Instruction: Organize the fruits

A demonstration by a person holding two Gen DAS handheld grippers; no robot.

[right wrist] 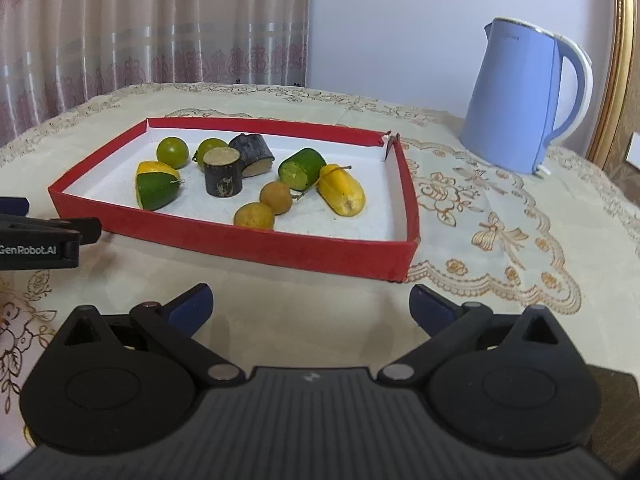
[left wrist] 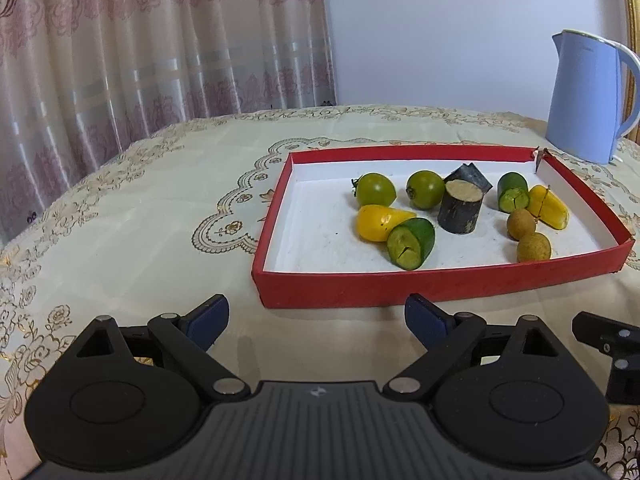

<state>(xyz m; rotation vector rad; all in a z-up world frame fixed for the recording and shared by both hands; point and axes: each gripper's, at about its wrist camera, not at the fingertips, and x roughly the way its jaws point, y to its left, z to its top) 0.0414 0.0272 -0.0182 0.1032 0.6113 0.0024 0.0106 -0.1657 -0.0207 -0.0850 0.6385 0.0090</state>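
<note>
Both tongs you hold, left tongs (left wrist: 316, 318) and right tongs (right wrist: 311, 307), are spread wide and empty above the cream embroidered desk (left wrist: 140, 208). Just beyond them sits the shallow red cardboard tray (left wrist: 360, 290) holding the green, yellow and brown fruits (left wrist: 375, 189). Farther back stands the pale blue plastic kettle (right wrist: 516, 100).

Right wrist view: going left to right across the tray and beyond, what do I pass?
Left gripper at the frame edge → cut green piece → upright dark cane stub → two brown longans → yellow fruit → red tray's right wall → blue kettle.
</note>
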